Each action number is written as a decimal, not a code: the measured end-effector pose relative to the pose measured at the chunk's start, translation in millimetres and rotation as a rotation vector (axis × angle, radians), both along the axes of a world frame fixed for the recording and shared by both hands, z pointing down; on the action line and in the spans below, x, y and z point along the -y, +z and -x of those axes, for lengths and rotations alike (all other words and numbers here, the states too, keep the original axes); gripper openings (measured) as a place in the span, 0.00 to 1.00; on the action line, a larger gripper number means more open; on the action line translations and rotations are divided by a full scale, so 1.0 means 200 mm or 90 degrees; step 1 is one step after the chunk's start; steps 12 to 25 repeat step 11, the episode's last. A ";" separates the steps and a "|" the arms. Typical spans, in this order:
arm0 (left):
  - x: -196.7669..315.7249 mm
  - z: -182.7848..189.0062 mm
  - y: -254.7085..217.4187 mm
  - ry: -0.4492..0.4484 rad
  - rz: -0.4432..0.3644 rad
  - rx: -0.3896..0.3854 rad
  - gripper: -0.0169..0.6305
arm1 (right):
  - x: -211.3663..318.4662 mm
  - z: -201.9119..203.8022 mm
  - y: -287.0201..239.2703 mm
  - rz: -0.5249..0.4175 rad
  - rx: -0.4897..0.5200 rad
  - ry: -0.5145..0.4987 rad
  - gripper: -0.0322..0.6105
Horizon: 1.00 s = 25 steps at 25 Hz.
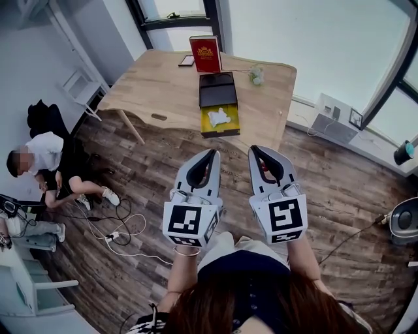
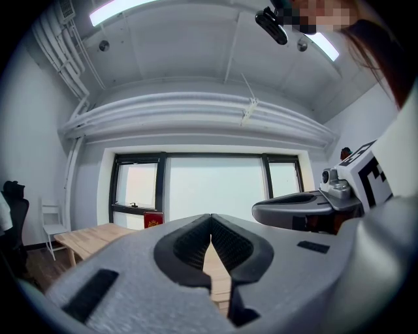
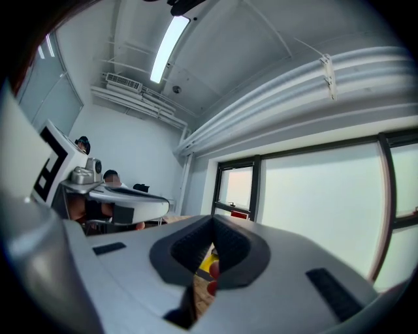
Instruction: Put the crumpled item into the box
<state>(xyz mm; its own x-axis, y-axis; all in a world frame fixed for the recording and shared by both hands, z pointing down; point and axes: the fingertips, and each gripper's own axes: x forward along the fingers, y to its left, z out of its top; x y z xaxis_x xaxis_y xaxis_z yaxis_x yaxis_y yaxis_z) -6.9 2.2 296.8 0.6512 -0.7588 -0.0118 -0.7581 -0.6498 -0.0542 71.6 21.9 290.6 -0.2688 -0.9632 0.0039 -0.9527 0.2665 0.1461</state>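
Box (image 1: 220,132) contents: head view only.

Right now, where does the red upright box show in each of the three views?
Head view: the red upright box stands top centre, at the far edge of the wooden table.
Left gripper view: the box is small, lower left, below the window.
Right gripper view: the box is a tiny red strip near centre.
Shared landmark: the window behind it.
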 end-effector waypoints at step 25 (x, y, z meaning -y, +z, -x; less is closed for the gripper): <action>-0.06 -0.14 -0.01 -0.009 -0.004 -0.008 0.07 | -0.07 -0.10 0.01 0.003 -0.015 -0.022 0.09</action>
